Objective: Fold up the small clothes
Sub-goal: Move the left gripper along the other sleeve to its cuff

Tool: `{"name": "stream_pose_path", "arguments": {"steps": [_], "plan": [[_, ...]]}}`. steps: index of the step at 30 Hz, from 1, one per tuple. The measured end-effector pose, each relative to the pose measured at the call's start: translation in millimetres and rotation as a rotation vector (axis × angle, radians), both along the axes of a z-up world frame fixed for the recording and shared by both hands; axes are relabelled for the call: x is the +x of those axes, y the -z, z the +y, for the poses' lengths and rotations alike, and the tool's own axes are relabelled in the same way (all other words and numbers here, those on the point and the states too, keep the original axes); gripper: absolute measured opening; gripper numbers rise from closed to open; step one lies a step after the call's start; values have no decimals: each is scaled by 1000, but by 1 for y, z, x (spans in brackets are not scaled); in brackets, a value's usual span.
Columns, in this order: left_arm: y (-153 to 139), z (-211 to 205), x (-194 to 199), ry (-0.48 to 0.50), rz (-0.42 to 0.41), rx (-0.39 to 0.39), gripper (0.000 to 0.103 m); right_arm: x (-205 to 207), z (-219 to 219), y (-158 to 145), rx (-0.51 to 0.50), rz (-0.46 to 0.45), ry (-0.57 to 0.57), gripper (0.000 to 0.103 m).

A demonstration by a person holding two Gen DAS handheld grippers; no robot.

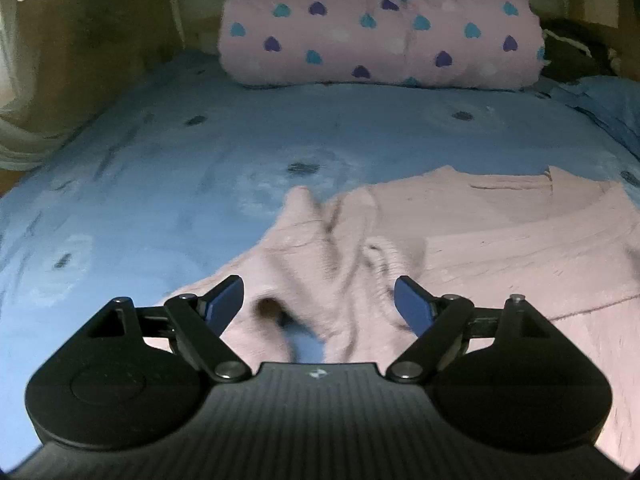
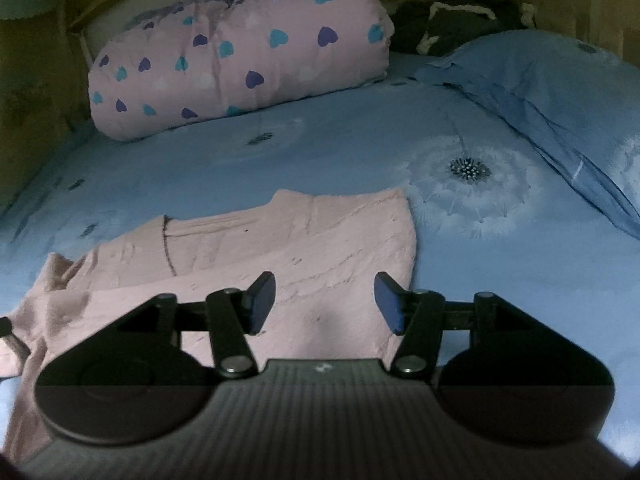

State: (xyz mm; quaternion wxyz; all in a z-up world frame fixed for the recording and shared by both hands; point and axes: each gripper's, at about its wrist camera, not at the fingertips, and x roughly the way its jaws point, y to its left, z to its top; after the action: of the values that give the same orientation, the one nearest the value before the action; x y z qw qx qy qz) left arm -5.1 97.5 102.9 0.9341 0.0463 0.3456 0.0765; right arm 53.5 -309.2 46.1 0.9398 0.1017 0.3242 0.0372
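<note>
Left wrist view: the pale pink fuzzy knit garment (image 1: pixel 460 248) is spread on the blue dandelion-print bed sheet (image 1: pixel 180 168), its long axis sideways. Over its rumpled near-left part the left gripper (image 1: pixel 319 305) is held released; over its right edge the right gripper (image 2: pixel 325 303), likewise released, empty.

This was a bedroom in a home. A bed (image 2: pixel 360 140) was covered with a blue sheet printed with dandelions. A rolled pink blanket with hearts (image 1: pixel 380 28) lay at its far end, a blue pillow (image 2: pixel 560 92) beside it, and wooden furniture (image 1: pixel 92 40) stood behind.
</note>
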Motion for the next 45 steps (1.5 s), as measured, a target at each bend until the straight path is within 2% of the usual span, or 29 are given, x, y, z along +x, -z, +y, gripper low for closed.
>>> {"name": "stream_pose_path", "arguments": {"steps": [8, 12, 20, 27, 33, 39, 45], "plan": [[-38, 40, -50, -62, -27, 4, 86, -25, 14, -2, 176, 49, -25, 57], [-52, 56, -75, -74, -58, 17, 89, -46, 25, -8, 160, 55, -42, 57], [-56, 83, -106, -91, -60, -45, 90, -98, 34, -17, 153, 72, -44, 57], [-39, 103, -123, -78, -12, -60, 91, -148, 53, -23, 144, 65, -66, 57], [-17, 127, -117, -87, 32, -56, 91, -179, 75, -17, 88, 69, -99, 57], [10, 148, -99, -88, 74, -15, 92, -189, 96, -3, 15, 102, -126, 57], [39, 160, -84, -44, 117, -9, 92, -186, 107, 9, -49, 128, -87, 58]]}}
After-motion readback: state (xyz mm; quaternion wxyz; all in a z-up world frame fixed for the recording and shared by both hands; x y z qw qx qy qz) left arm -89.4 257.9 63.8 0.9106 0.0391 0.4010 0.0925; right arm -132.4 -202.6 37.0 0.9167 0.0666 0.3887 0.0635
